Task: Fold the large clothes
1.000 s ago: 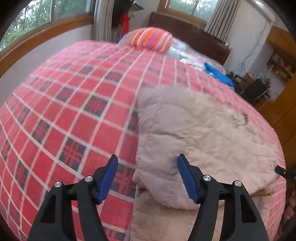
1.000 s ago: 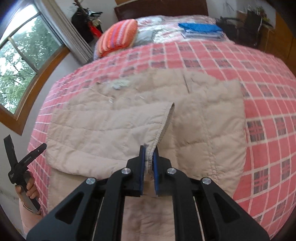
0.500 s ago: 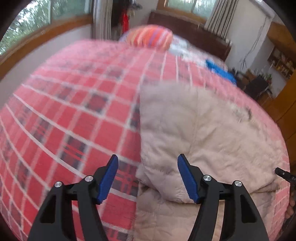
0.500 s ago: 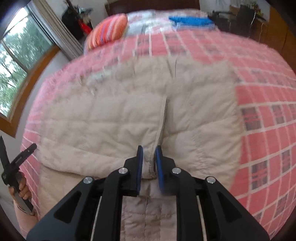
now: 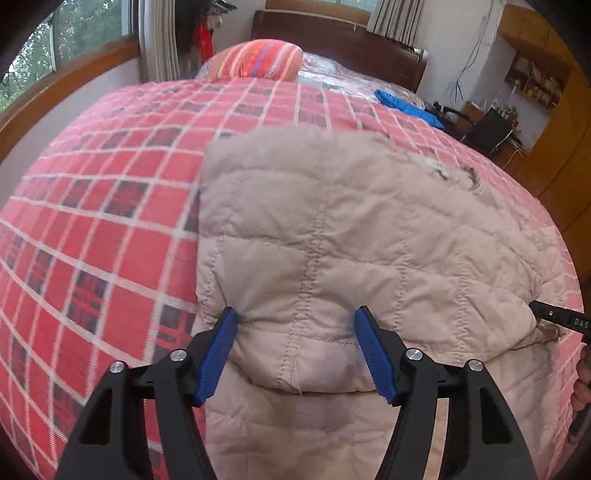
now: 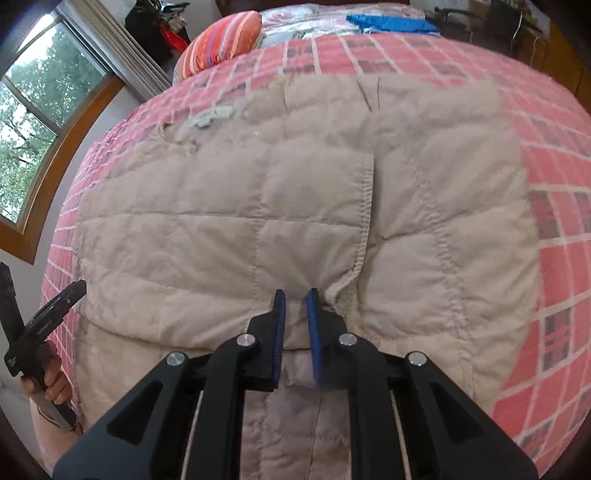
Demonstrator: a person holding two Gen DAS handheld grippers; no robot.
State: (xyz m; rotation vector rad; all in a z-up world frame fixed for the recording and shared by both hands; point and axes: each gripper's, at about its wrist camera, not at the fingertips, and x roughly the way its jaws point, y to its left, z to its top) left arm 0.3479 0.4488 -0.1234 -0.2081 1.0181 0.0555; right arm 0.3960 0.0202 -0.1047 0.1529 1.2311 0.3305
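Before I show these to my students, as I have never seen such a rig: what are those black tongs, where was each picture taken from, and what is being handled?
There is no robot here. A person holds a tool in each hand, each with two blue-padded fingers and a wide-angle camera looking along them. One picture is from the left gripper, the other from the right gripper. The right view also shows the person's hand holding the left tool.

A beige quilted jacket lies partly folded on a red checked bedspread. A striped pillow and a blue cloth lie further up.

The left fingers are open, astride the jacket's folded edge. The right fingers are nearly together at a sleeve. I cannot tell whether they pinch it.
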